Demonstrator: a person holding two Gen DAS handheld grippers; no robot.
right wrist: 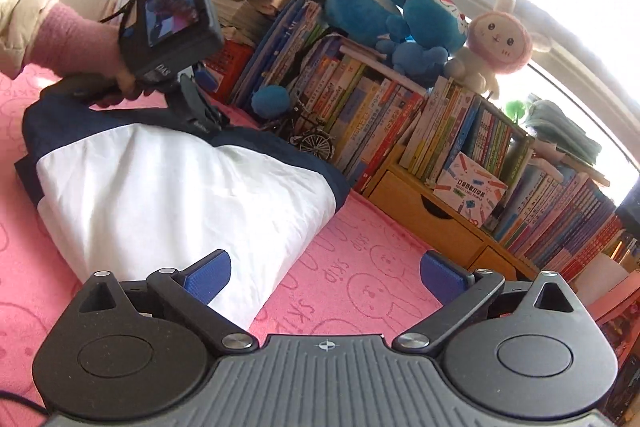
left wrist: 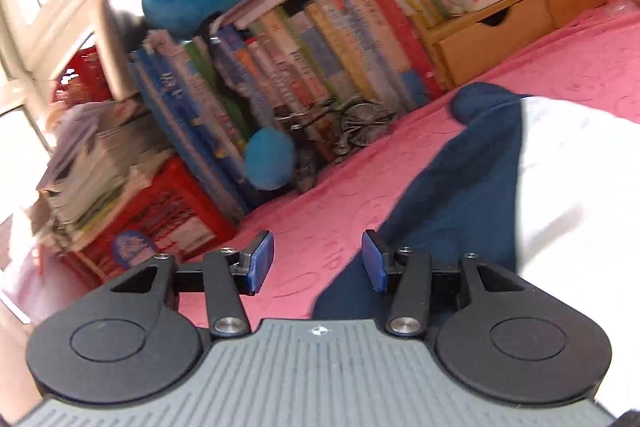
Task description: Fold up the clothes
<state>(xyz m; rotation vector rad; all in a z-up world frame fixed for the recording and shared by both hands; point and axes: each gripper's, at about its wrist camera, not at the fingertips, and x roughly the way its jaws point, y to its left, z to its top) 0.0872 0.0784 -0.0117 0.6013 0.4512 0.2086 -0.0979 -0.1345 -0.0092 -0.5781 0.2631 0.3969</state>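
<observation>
On the pink bedspread (right wrist: 360, 267) lies a navy-and-white garment (right wrist: 168, 187), bunched rather than flat, with its navy edge toward the bookshelf (right wrist: 400, 115). Over its far navy side hangs the left gripper (left wrist: 318, 261), jaws parted and empty above bare pink cloth and navy fabric. At the near end sits the right gripper (right wrist: 326, 273), spread wide, one blue pad (right wrist: 210, 277) seemingly overlapping the white corner, though contact is unclear. Plush toys (right wrist: 424, 11) top the books.

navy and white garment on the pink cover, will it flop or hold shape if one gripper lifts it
The garment probably flops: it already lies rumpled and creased. It looks thin, so likely light. Its smooth white panel may slip on the pink cover if pushed.
</observation>
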